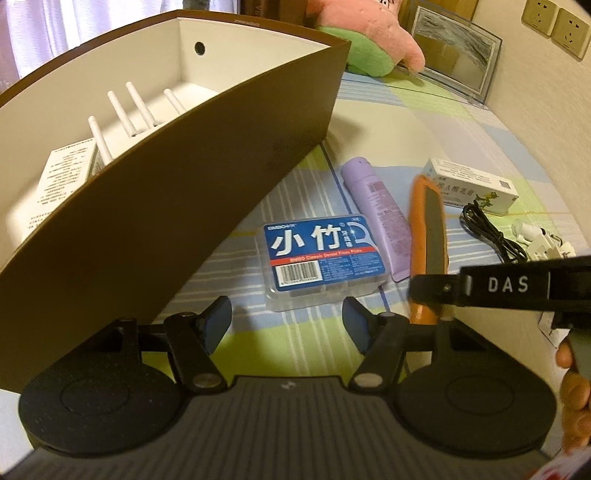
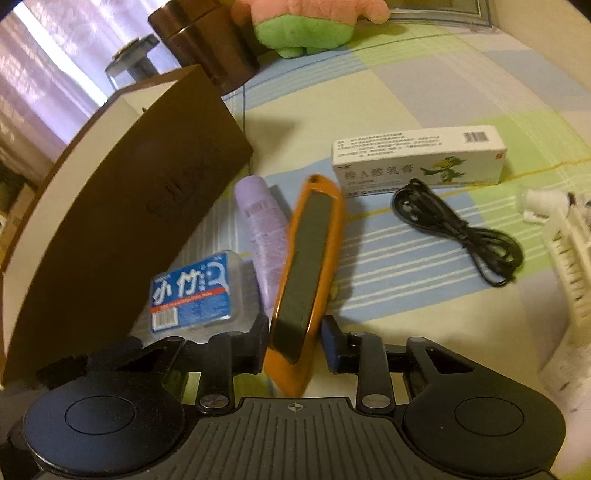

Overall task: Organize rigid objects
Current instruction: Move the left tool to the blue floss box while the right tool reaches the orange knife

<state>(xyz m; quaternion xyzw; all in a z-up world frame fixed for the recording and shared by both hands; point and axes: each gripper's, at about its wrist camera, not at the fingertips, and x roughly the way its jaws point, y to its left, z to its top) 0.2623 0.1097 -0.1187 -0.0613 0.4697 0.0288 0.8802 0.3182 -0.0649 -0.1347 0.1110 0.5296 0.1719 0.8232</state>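
Note:
An orange sharpening stone [image 2: 306, 258] with a dark grey face lies on the checked cloth. Its near end sits between the pads of my right gripper [image 2: 295, 341], which is shut on it. In the left wrist view the same stone [image 1: 430, 221] lies under a black finger [image 1: 436, 290] of the right gripper. My left gripper [image 1: 287, 325] is open and empty, just short of a blue-labelled floss pick box [image 1: 321, 254]. A purple tube [image 1: 376, 214] lies between the floss box and the stone.
A big brown box [image 1: 184, 184] with a white inside holds a white router [image 1: 136, 110] and stands at the left. A white medicine carton [image 2: 417, 158], a black cable [image 2: 458, 229] and a white brush [image 2: 569, 266] lie to the right. A pink-and-green plush toy [image 2: 306, 26] sits at the back.

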